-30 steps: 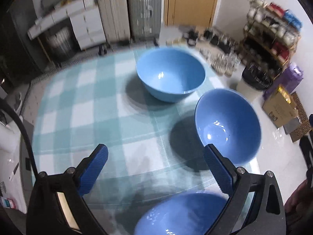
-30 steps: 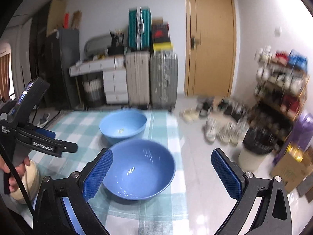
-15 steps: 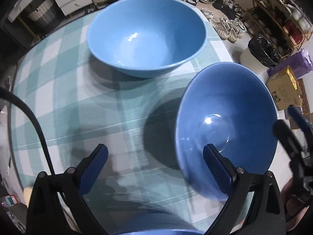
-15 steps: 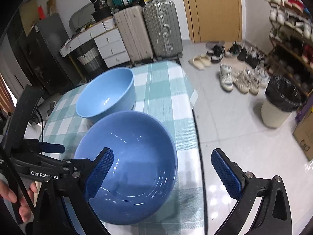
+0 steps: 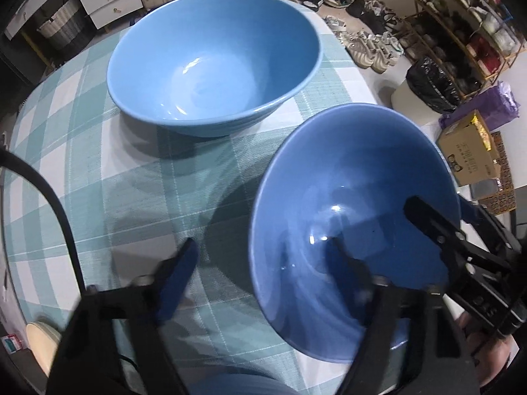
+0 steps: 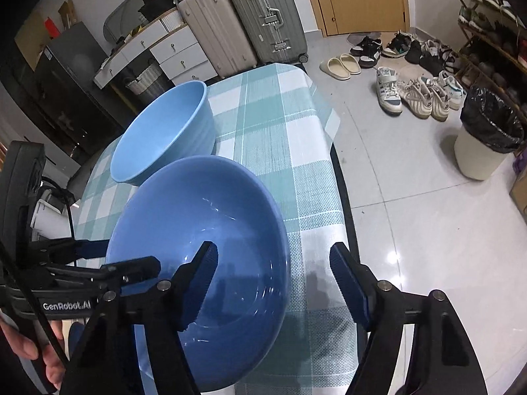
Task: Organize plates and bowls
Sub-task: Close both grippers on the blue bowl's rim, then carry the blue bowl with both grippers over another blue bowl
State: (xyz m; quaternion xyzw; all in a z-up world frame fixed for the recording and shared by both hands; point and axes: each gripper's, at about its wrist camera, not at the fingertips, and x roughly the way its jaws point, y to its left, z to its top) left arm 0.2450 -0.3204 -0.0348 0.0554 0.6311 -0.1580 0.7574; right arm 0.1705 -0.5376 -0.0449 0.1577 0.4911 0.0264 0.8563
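Observation:
Two blue bowls stand on a table with a teal checked cloth [image 5: 131, 197]. The far light blue bowl [image 5: 214, 62] also shows in the right wrist view [image 6: 161, 138]. The near darker blue bowl [image 5: 346, 217] sits at the table's right edge [image 6: 204, 240]. My left gripper [image 5: 263, 266] is open, straddling the near bowl's left rim, one finger inside. My right gripper [image 6: 273, 270] is open, straddling its right rim, left finger inside. A third blue bowl's rim [image 5: 230, 383] shows at the bottom of the left wrist view.
Past the table's right edge the floor holds a bin [image 6: 487, 141], shoes [image 6: 415, 92], a shoe rack [image 5: 461, 33] and a cardboard box [image 5: 467, 151]. Suitcases [image 6: 250, 16] and drawers [image 6: 158, 52] stand behind the table.
Both grippers have dropped down and moved in onto the near bowl. Each now has one finger inside its rim, and both jaws have narrowed a little.

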